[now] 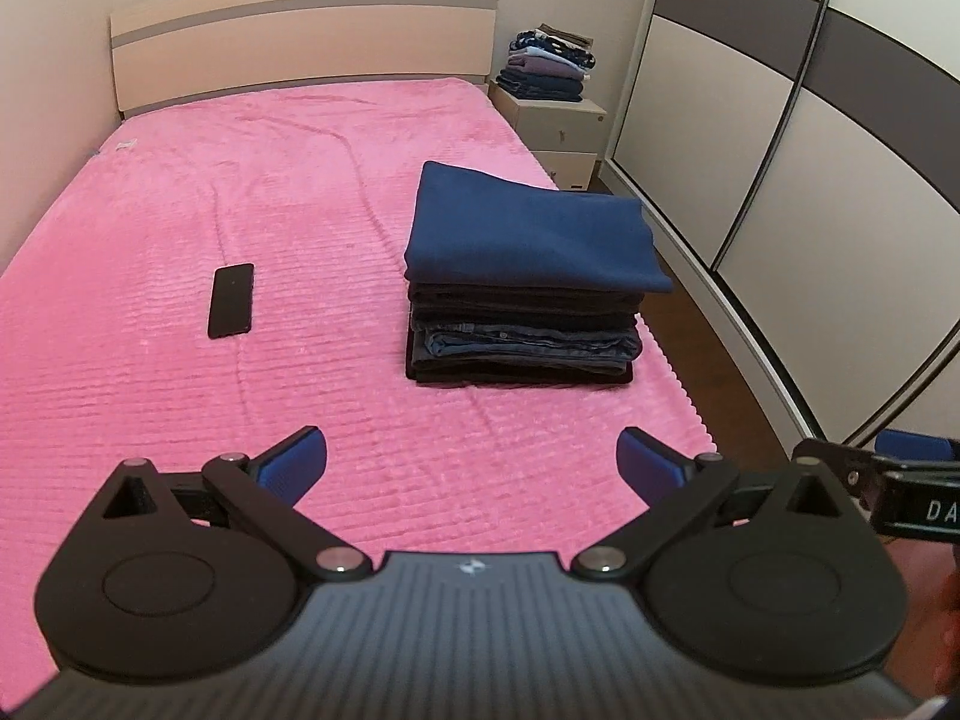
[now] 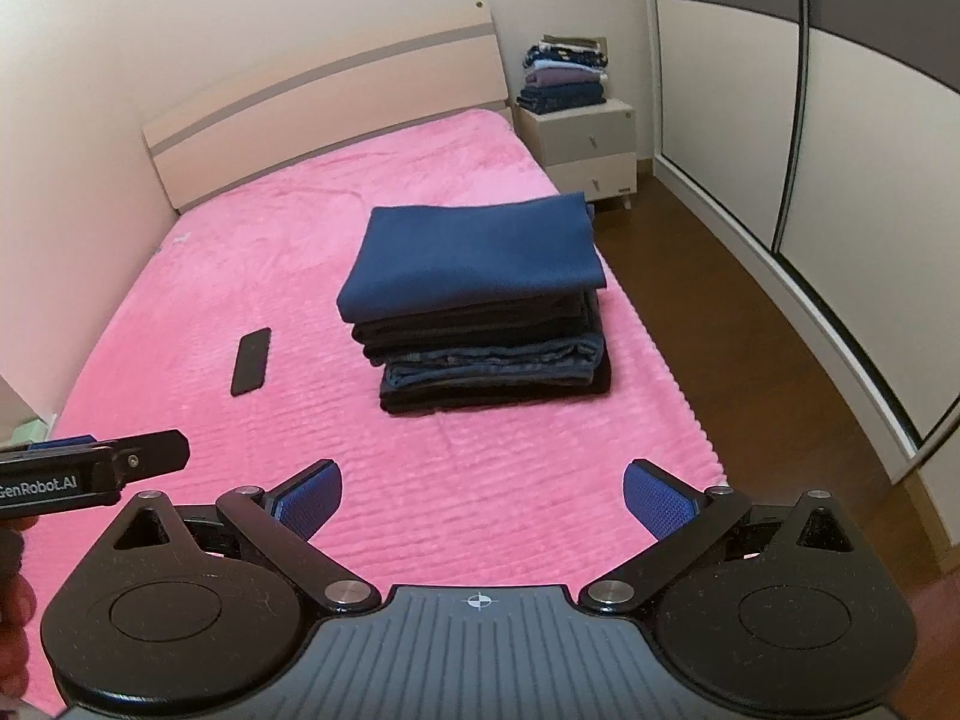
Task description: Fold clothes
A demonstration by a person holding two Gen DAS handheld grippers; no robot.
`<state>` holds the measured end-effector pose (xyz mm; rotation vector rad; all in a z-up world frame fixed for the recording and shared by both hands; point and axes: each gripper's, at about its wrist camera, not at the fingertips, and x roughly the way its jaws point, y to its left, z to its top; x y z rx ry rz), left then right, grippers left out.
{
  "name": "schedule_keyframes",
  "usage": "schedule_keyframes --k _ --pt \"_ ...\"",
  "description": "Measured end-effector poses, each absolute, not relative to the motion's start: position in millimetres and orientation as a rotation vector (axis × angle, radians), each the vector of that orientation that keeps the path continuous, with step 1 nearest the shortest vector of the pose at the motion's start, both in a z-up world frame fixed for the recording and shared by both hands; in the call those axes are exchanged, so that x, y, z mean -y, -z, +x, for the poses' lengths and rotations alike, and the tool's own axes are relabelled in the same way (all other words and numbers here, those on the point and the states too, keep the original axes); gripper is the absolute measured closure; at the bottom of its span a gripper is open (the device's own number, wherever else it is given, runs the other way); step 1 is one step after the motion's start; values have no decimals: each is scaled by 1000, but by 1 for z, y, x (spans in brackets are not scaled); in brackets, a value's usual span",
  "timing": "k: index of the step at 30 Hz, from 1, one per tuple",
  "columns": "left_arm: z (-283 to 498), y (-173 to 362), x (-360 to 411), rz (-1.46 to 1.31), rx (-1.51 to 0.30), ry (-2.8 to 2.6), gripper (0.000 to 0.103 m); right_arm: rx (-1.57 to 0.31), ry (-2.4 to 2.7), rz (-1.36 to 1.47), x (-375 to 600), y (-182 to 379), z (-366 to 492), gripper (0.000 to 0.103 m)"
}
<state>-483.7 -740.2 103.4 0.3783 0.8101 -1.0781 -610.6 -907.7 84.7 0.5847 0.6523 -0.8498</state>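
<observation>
A stack of folded clothes [image 1: 522,300] sits on the pink bed cover [image 1: 180,210] near the bed's right edge, with a folded navy blue garment [image 1: 534,228] on top and jeans and dark items beneath. It also shows in the right wrist view [image 2: 486,324], with the navy garment [image 2: 474,252] on top. My left gripper [image 1: 471,468] is open and empty, held above the bed's near end, short of the stack. My right gripper [image 2: 483,501] is open and empty, also short of the stack. Each gripper's body shows at the other view's edge.
A black phone [image 1: 231,300] lies on the bed left of the stack, also seen in the right wrist view [image 2: 251,361]. A nightstand [image 1: 558,126] with another pile of folded clothes [image 1: 552,63] stands beside the headboard. Wardrobe doors [image 1: 780,150] and wooden floor [image 2: 750,330] lie to the right.
</observation>
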Motion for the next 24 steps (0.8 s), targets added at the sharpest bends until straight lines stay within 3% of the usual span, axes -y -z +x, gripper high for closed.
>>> schedule_keyframes --k 24 --pt "-499 -95 757 440 -799 1099 1 -660 871 596 916 -82 -611 1"
